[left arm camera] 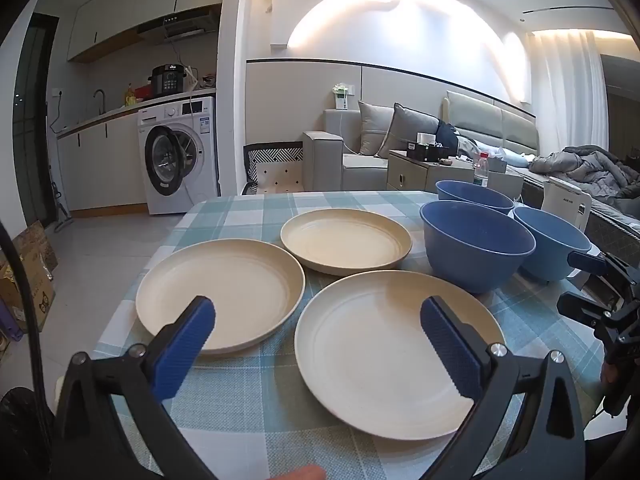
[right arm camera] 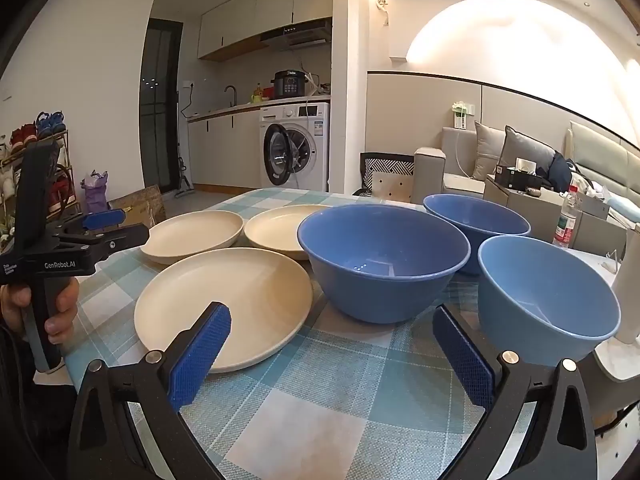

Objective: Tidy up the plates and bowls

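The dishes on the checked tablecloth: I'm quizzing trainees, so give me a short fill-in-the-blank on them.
1. The cream plates on the tablecloth number ____.
2. The bowls are all coloured ____.
3. Each bowl stands with its opening facing ____.
4. The left claw and the right claw are both ____, holding nothing.

Missing words: three; blue; up; open

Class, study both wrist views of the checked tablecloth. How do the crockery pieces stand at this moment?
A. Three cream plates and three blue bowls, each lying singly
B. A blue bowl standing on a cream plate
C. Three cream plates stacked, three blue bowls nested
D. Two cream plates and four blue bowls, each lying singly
A: three cream plates and three blue bowls each sit separately on the tablecloth, none stacked or nested.
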{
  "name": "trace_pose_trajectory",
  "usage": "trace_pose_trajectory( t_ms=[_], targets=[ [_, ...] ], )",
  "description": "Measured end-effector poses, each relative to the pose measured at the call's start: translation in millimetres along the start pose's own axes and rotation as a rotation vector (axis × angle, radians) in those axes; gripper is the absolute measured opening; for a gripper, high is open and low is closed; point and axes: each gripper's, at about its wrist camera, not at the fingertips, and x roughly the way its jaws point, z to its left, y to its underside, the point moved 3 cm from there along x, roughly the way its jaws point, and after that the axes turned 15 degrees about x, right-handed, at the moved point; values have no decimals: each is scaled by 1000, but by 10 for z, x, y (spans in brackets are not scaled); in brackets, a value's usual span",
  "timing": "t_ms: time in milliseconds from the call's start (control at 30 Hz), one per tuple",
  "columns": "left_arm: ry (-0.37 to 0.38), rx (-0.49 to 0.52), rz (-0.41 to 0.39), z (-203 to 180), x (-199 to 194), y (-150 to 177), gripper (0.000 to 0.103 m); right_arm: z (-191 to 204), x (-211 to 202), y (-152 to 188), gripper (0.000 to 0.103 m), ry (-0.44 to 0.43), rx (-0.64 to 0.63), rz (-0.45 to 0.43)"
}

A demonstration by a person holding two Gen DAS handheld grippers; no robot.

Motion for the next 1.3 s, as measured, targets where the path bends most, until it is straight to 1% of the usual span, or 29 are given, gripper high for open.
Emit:
trace_pose_trajectory(
  t_ms=[33, 400, 433, 767, 867, 1300],
  targets=[
    [1, -2, 0, 0, 0, 0, 103, 4, 5, 3, 103, 3, -9, 10],
    [9, -7, 0, -1, -6, 0, 103, -15, 13, -8, 103, -4, -2, -2],
    [9, -6, -1, -3, -10, -1, 103, 29, -16, -1, 103, -3, -7, -1],
    [-3, -2, -4, 6, -47, -31, 103, 54, -24, -18, 103, -7, -9, -10],
    [-1, -10, -3, 12, 8, 1, 103, 51, -61, -27, 103, -12, -9, -18],
    [-1, -3, -10, -5, 5, -19, 103, 57, -71, -11, 103, -19, -14, -19]
  ],
)
